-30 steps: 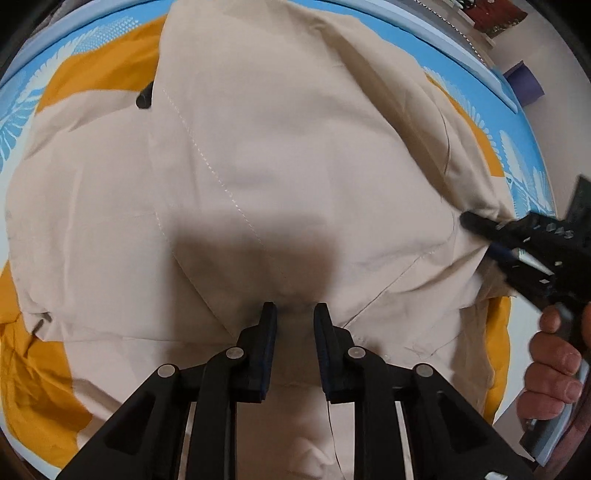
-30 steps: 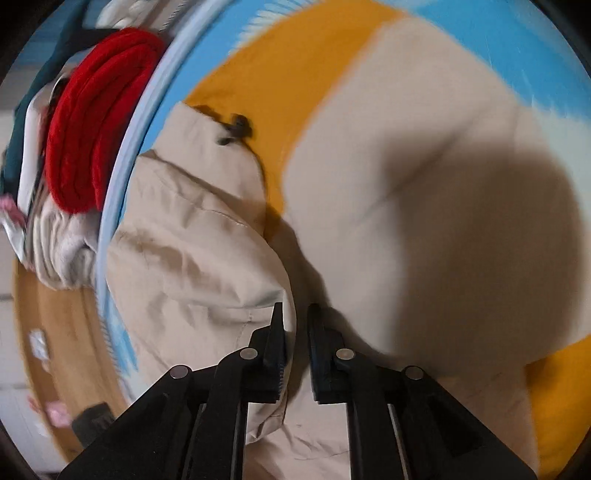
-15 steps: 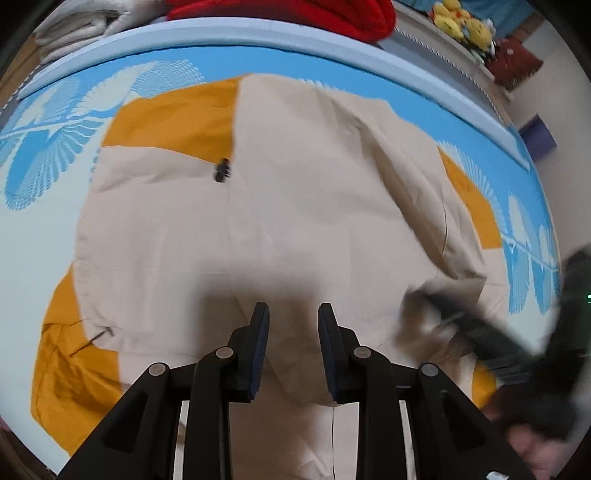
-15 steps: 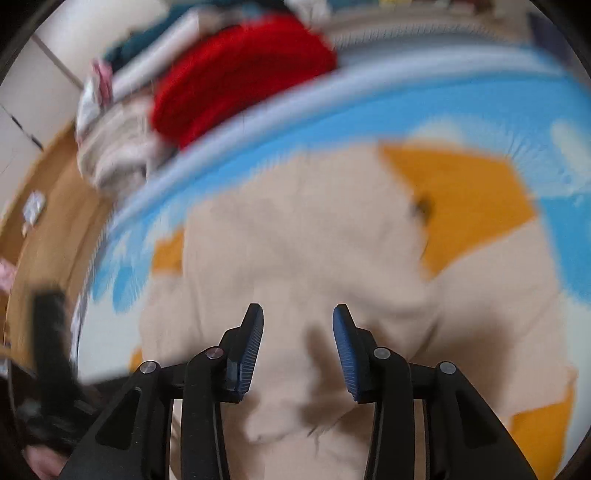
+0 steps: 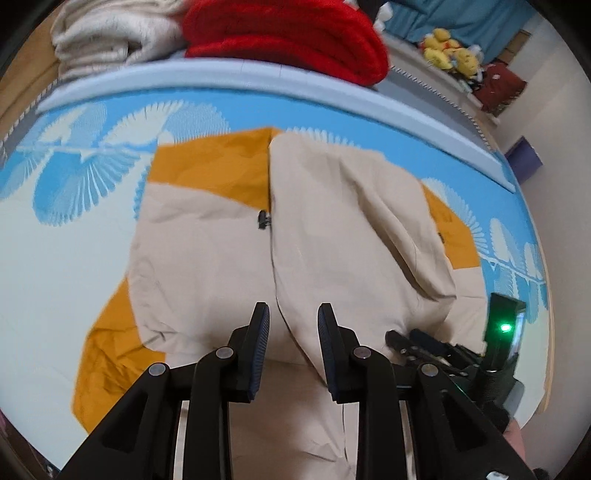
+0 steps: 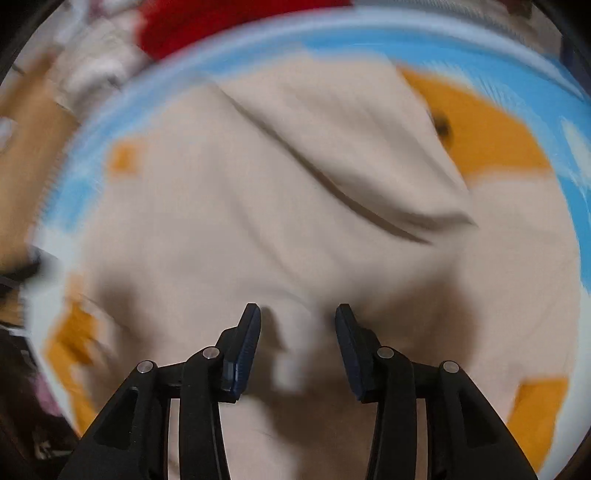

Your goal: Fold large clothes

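From the left wrist, the beige and orange garment (image 5: pixel 221 258) lies spread on the blue patterned mat (image 5: pixel 74 177), filling the middle of the view, its orange panels showing at 11 and 8 o'clock. A small black toggle (image 5: pixel 263 220) sits on the centre seam. The left gripper (image 5: pixel 293 325) hangs above the cloth with its jaws parted and nothing between them. At 4 o'clock the right gripper (image 5: pixel 417 341) shows, a green light on its body. A red blanket (image 5: pixel 288 33) and a pale folded one (image 5: pixel 110 33) are stacked beyond the mat's edge at 12 o'clock.

From the right wrist — heavily blurred — the garment (image 6: pixel 295 192) fills the frame. The right gripper (image 6: pixel 298 325) has just been opening; its jaws stand wide, empty, over the fabric.
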A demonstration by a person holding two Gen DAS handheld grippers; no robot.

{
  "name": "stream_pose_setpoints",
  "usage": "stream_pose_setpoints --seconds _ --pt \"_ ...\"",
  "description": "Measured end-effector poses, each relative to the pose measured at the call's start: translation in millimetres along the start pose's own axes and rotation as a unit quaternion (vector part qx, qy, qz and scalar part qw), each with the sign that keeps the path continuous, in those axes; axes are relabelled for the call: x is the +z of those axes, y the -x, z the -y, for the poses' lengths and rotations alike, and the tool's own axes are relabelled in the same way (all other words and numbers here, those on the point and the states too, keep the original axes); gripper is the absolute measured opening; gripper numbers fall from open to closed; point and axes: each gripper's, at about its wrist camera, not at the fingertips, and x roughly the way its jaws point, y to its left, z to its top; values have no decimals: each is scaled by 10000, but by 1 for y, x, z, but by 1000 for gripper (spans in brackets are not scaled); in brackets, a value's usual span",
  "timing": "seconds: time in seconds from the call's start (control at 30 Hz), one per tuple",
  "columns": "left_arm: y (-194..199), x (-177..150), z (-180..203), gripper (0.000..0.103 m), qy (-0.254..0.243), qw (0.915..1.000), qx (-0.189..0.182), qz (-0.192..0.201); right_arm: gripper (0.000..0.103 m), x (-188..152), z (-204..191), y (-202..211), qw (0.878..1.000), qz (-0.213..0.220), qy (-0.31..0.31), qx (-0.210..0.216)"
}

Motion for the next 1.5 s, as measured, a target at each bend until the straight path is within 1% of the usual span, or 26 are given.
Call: stream_pose_setpoints --seconds 0.03,0.07,0.13,0.2,0.27,0.3,0.37,0.43,0.47,0.5,0.53,0.67,0.73,0.8,0.83,0.87,0.9,0.93,0.97,1.03,1.1,1.2,1.27,1.33,1.4,1.5 --pt "6 0 0 24 -54 10000 -35 74 43 -1 1 9 9998 160 -93 -21" --pt "16 0 -1 24 -134 9997 -73 191 43 0 -4 21 9995 329 -20 -35" --pt "34 1 -7 24 -295 9987 -97 415 43 4 -21 57 9949 917 412 -29" --pt "55 -1 -16 24 -448 9968 -102 647 43 0 -31 99 9833 1653 758 -61" --pt "69 -2 -29 23 -487 9959 -130 756 43 -1 -35 136 9710 2223 877 59" --pt "75 -4 -36 22 -487 9956 -178 785 43 -7 -40 154 9658 2434 885 101" --pt "82 -9 -48 14 -487 9952 -289 795 43 -10 -38 183 9562 2789 877 105" --pt "87 -16 -61 10 -487 9950 -350 798 41 -15 -31 205 9492 3043 794 83" --pt "91 -20 -68 9 -495 9947 -362 820 30 -22 -23 216 9465 3144 724 107" --pt "94 -24 -73 8 -507 9945 -371 837 10 -22 -24 224 9452 3188 685 161" --pt "97 -28 -80 8 -523 9941 -389 862 7 -26 -19 233 9441 3223 654 226" --pt "110 -46 -107 7 -468 9945 -320 886 7 -60 11 281 9344 3534 396 186" --pt "117 -59 -124 7 -279 9965 -358 706 7 -86 29 309 9314 3620 236 308" --pt "126 -73 -134 7 -215 9976 -414 521 10 -112 49 330 9350 3529 163 309" --pt "130 -79 -137 7 -245 9978 -410 465 13 -120 57 333 9382 3448 164 265" --pt "134 -88 -139 7 -317 9980 -386 394 27 -135 71 333 9458 3239 145 174" --pt "137 -101 -141 7 -409 9981 -332 330 49 -145 81 332 9509 3090 101 128" --pt "138 -112 -144 7 -461 9981 -283 298 57 -160 95 326 9581 2863 -1 74" --pt "137 -125 -150 7 -469 9983 -222 260 59 -175 109 317 9640 2657 -107 37" --pt "126 -150 -168 7 -199 9996 -162 124 59 -199 132 298 9730 2293 -242 -87" --pt "103 -173 -191 7 322 9990 -156 -272 59 -225 155 269 9819 1806 -516 -251" --pt "71 -193 -207 7 682 9943 -18 -824 59 -251 175 239 9867 1319 -926 -221" --pt "56 -195 -202 7 561 9922 142 -1106 59 -264 183 221 9872 1124 -1109 -211" --pt "47 -196 -193 8 260 9924 289 -1168 59 -276 192 202 9869 797 -1388 -193" --pt "36 -202 -188 13 34 9896 461 -1362 59 -285 197 189 9856 611 -1576 -76" --pt "27 -208 -193 20 -10 9861 643 -1529 59 -294 200 172 9856 292 -1638 -284"
